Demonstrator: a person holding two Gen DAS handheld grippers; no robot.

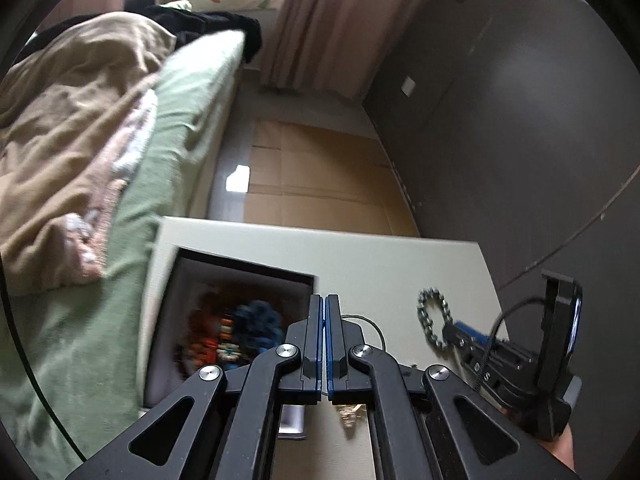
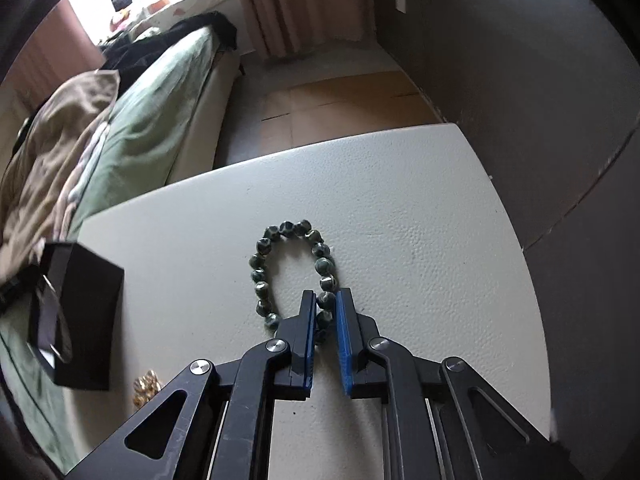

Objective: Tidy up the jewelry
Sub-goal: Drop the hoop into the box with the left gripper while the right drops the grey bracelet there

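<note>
A bracelet of dark green beads [image 2: 276,264] lies as a loop on the white table [image 2: 400,208]. My right gripper [image 2: 326,301] is shut on its near side, with a bead pinched between the blue pads. The left wrist view shows the same bracelet [image 1: 430,312] with the right gripper [image 1: 452,330] on it. My left gripper [image 1: 325,300] is shut above an open black box [image 1: 240,276] holding orange, white and blue beaded pieces. A thin dark cord [image 1: 378,330] loops beside its right finger; whether it is pinched I cannot tell. A gold piece [image 2: 146,390] lies on the table near the box [image 2: 88,300].
A bed with a green sheet [image 1: 176,128] and a beige blanket [image 1: 68,128] runs along the table's left side. Flattened cardboard [image 1: 320,172] covers the floor beyond the table's far edge. A dark wall [image 1: 520,120] stands close on the right.
</note>
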